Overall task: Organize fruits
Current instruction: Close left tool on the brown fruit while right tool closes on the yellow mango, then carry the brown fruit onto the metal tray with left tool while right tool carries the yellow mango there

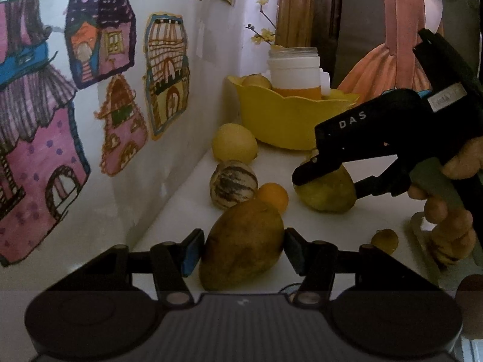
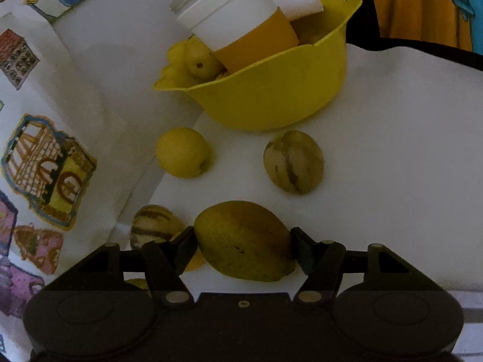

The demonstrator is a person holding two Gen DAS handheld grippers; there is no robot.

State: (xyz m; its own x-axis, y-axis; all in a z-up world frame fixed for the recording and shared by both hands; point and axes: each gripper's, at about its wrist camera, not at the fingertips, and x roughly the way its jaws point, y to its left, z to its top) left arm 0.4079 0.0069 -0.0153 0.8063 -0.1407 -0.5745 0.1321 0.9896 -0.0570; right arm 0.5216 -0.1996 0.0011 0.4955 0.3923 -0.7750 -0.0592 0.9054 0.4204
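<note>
A brownish mango lies on the white tabletop between the blue pads of my left gripper, and both pads press on its sides. Further right, my right gripper, held by a hand, grips a greenish mango. In the right wrist view that mango fills the gap of the right gripper, with both fingers against it. Behind stands a yellow bowl holding small yellow fruits and a white and orange cup.
Loose on the table are a lemon, two striped fruits, a small orange and a small yellow fruit. A white wall with house drawings closes the left side.
</note>
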